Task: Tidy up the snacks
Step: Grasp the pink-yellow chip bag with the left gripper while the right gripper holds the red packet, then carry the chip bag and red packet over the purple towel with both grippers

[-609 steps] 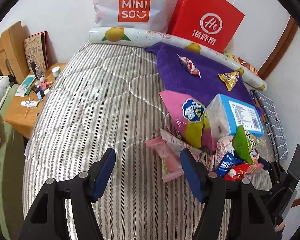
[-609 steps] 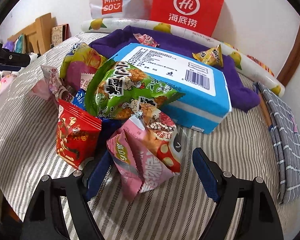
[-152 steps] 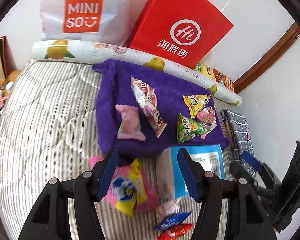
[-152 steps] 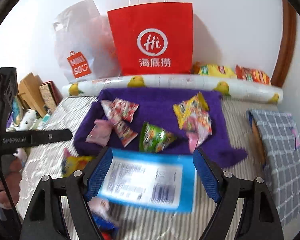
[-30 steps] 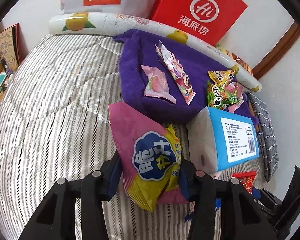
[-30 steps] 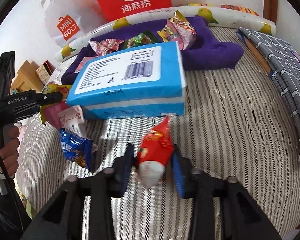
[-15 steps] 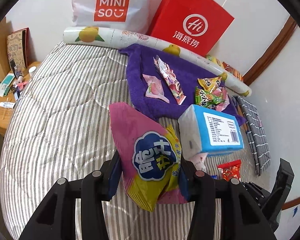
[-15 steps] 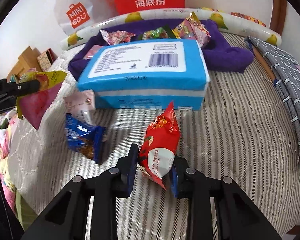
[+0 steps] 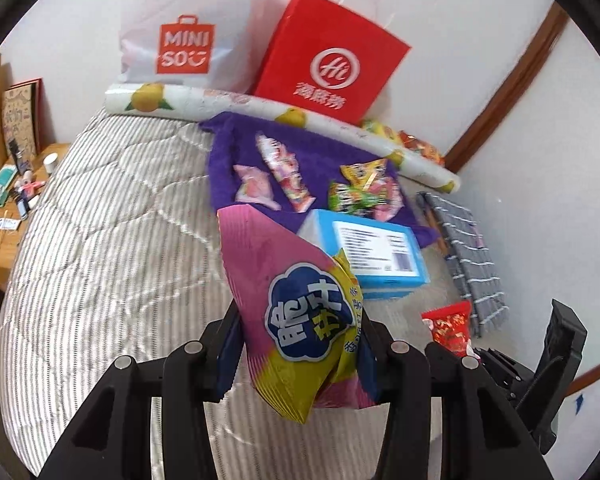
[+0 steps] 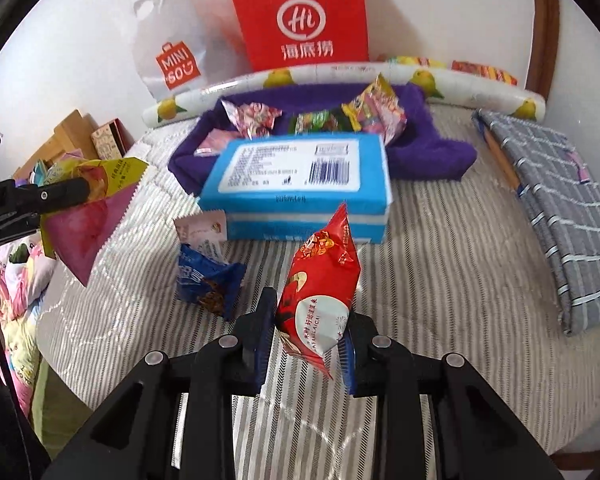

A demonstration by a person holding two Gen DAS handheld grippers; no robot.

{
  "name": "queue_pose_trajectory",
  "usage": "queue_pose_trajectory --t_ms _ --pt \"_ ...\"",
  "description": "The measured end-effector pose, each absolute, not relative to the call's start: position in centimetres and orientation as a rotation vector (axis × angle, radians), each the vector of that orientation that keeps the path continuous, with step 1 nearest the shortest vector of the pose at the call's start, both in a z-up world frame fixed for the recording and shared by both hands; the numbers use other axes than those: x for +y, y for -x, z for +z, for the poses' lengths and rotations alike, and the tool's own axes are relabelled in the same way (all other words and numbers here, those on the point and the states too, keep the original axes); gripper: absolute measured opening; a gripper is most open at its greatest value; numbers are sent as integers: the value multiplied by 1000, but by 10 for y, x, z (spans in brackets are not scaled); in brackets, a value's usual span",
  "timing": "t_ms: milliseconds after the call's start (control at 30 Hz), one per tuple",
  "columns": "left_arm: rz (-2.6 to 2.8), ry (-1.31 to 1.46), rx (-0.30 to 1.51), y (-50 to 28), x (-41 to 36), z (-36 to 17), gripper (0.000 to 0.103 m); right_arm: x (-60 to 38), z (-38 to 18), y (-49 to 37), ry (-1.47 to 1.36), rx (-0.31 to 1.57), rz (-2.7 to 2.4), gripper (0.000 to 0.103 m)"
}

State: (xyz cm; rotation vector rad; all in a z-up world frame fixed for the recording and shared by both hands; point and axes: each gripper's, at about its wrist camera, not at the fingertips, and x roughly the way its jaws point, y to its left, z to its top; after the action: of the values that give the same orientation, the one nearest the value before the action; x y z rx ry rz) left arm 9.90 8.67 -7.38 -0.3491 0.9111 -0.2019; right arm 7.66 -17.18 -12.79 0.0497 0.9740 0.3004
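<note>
— While both grippers carry packets clear of the bed (image 9: pixel 100 260), what's the risk?
— Left gripper (image 9: pixel 298 346) clamps the pink bag (image 9: pixel 296 308), right gripper (image 10: pixel 306 340) pinches the red packet (image 10: pixel 320 280); slick film may slip.

At the start both tongs were open over a heap of snacks on the bed (image 9: pixel 100 240). Now the left tongs (image 9: pixel 298 354) are closed on the pink and yellow bag (image 9: pixel 296 312) and have lifted it off the bed. The right tongs (image 10: pixel 304 344), whose fingers were closing around the red packet (image 10: pixel 320 284) one second ago, now grip it firmly and have raised it too. More snacks have arrived on the purple towel (image 9: pixel 228 168); at first there were two. The heap is gone.
</note>
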Motion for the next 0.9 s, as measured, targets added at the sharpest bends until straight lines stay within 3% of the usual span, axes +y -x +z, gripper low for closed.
queue_pose_trajectory --t_ms 367,900 --pt "-285 296 846 -102 42 -37 46 -190 -77 -78 -84 877 296 29" --pt "-301 257 804 -138 23 -18 46 -207 -48 -122 -85 802 262 29"
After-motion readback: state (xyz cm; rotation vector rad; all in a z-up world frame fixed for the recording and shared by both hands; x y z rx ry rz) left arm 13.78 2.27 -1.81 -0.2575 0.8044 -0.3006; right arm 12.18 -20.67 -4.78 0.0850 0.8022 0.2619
